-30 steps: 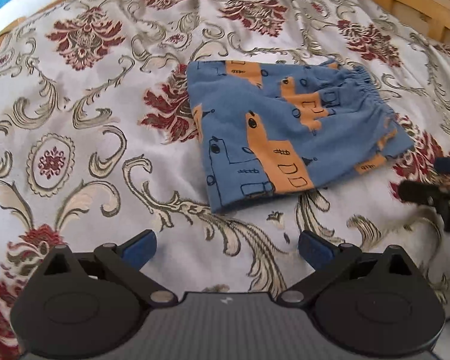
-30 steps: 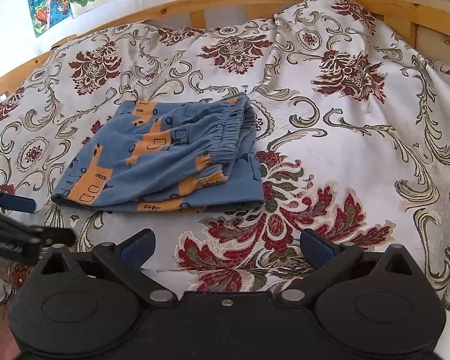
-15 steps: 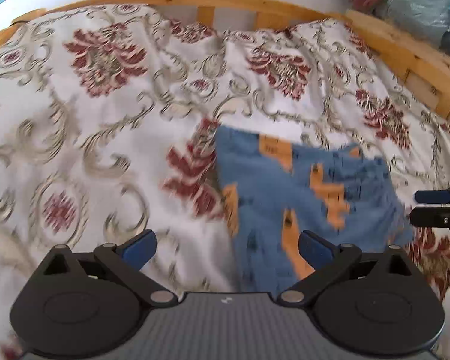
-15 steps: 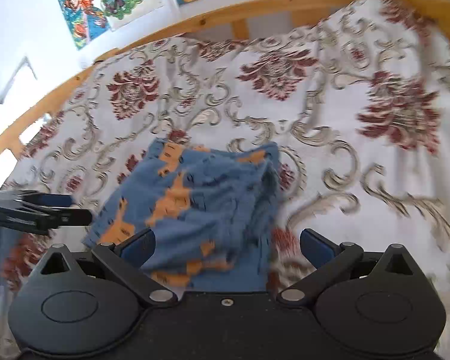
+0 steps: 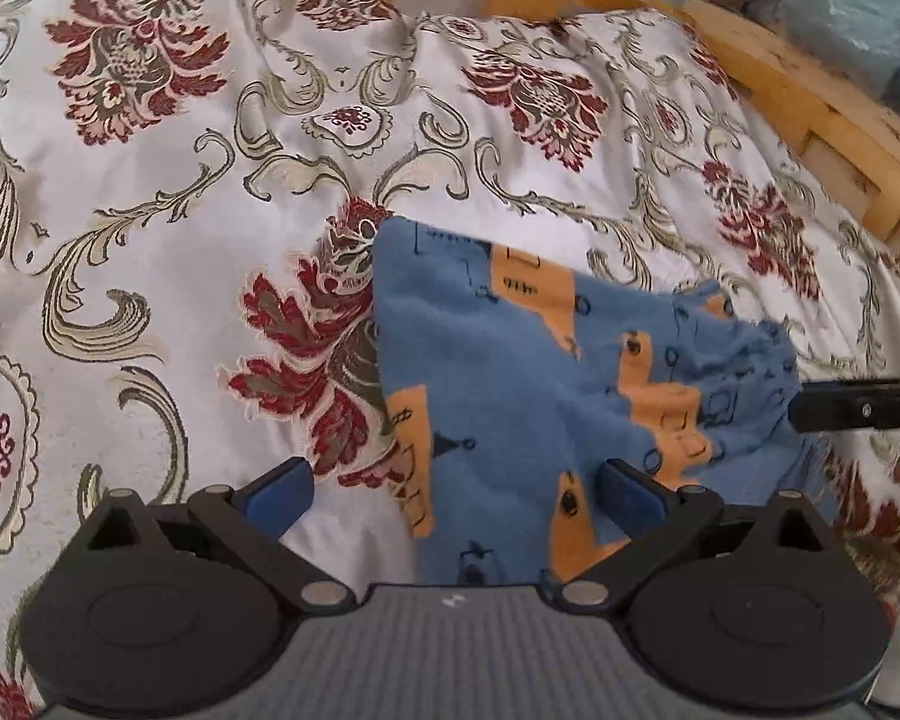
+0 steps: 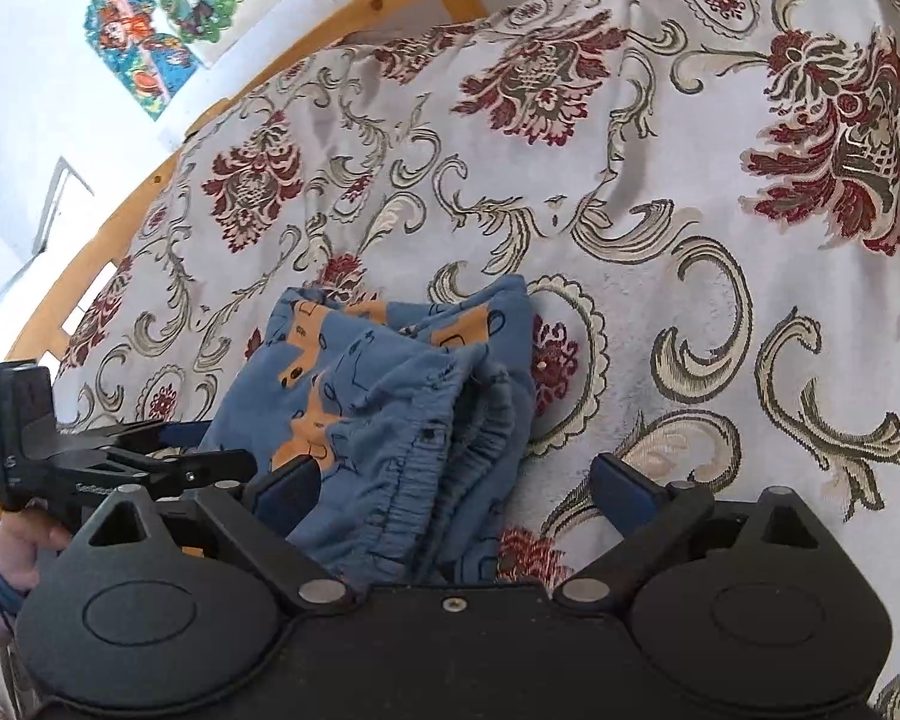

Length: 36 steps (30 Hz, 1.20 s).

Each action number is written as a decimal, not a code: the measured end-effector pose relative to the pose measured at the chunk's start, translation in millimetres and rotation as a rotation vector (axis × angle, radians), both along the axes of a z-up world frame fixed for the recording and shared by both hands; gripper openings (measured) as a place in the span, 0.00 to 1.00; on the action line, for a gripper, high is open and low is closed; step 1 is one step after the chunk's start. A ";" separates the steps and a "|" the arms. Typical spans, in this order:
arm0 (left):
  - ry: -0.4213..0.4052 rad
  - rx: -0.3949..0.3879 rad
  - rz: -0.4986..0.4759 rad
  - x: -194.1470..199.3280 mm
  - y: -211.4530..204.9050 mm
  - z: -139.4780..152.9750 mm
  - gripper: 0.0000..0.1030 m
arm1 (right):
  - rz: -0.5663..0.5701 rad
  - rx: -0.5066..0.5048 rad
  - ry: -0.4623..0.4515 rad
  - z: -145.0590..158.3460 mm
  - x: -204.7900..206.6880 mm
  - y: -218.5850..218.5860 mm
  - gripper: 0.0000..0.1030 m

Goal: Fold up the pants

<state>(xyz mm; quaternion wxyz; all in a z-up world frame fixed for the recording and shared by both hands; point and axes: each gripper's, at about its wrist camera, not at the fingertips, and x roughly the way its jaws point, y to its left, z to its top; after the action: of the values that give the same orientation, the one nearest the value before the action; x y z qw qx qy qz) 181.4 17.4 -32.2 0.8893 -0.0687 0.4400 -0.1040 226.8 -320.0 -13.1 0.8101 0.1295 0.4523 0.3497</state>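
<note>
1. Now, on my left wrist view, the folded pants [image 5: 546, 396] lie on the bed's floral bedspread [image 5: 168, 276], blue with orange shapes, running under my left tongs [image 5: 456, 492].
2. My left tongs stand wide apart, holding nothing; the right-hand blue pad [image 5: 630, 489] sits over the cloth, the other over bare bedspread.
3. My right tongs [image 6: 453, 486] are likewise spread apart and empty, with the gathered waistband [image 6: 444, 480] bunched between the fingers.
4. From the right wrist view, the left tongs show at the left edge of the pants, with a hand [image 6: 21, 552] behind them.
5. From the left wrist view, one black finger of the right tongs reaches the pants' right edge; I cannot tell whether it touches.
6. Beyond the bedspread runs a wooden bed rail [image 5: 810, 90]; cartoon posters [image 6: 168, 6] hang on the wall.
</note>
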 end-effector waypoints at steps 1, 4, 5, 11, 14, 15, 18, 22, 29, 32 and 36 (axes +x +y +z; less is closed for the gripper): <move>-0.010 0.003 -0.011 -2.6 1.3 -0.3 1.00 | 0.002 -0.004 -0.013 -0.9 -2.0 -1.0 0.89; -0.017 0.007 -0.023 -6.1 2.6 -0.2 0.99 | 0.006 -0.007 -0.031 -1.8 -4.1 -4.8 0.80; -0.014 0.009 -0.024 -5.9 2.1 0.6 0.99 | 0.011 0.000 -0.028 -1.8 -3.5 -5.8 0.76; -0.008 0.009 -0.040 -7.5 -2.2 5.8 0.86 | 0.021 0.019 0.005 -5.4 0.9 -4.1 0.55; -0.005 0.018 -0.034 -8.9 -3.4 6.0 0.78 | -0.023 0.036 0.015 -10.1 -1.7 -6.2 0.50; -0.009 0.018 -0.038 -9.8 -4.0 6.5 0.72 | -0.038 0.042 0.014 -11.2 -3.7 -6.5 0.49; -0.019 0.022 -0.062 -12.5 -8.3 8.8 0.57 | -0.061 0.048 0.006 -12.1 -10.3 -4.9 0.42; -0.039 0.039 -0.083 -15.6 -14.8 11.9 0.42 | -0.086 0.058 0.013 -11.4 -14.4 -4.0 0.35; -0.038 0.028 -0.084 -16.0 -12.4 12.4 0.39 | -0.091 0.081 0.016 -7.8 -19.6 -6.2 0.32; -0.036 0.028 -0.086 -15.4 -11.4 11.7 0.39 | -0.084 0.090 0.033 -5.8 -18.1 -7.1 0.40; -0.028 0.016 -0.082 -15.1 -9.7 10.4 0.39 | -0.106 0.177 0.082 -4.6 -9.8 -18.5 0.70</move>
<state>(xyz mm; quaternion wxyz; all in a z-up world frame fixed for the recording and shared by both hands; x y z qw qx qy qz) 166.3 7.6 -21.8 0.8909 -0.0419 0.4308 -0.1377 217.0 -338.5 -17.7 0.7937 0.2384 0.4449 0.3395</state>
